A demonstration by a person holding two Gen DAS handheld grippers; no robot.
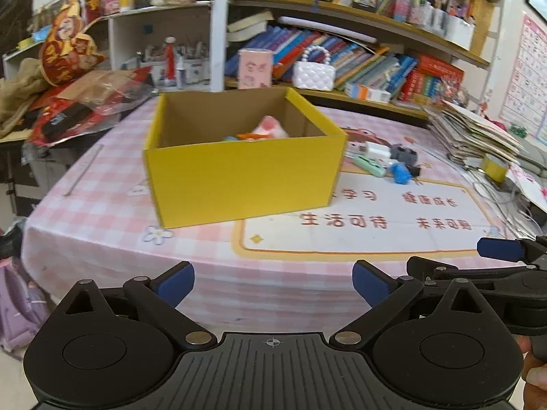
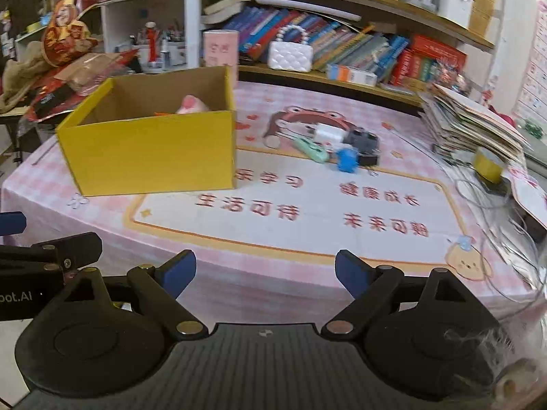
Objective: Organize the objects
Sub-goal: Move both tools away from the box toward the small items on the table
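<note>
A yellow cardboard box stands open on the pink checked tablecloth. Inside it lie a pink plush toy and other small things. To its right is a small heap: a white charger, a mint green item, a blue toy and a dark grey block. My left gripper is open and empty near the table's front edge. My right gripper is open and empty too, beside the left one.
Bookshelves packed with books run behind the table, with a white quilted handbag on one shelf. A leaning pile of papers, a tape roll and cables sit at the right. Red packaging clutters the left.
</note>
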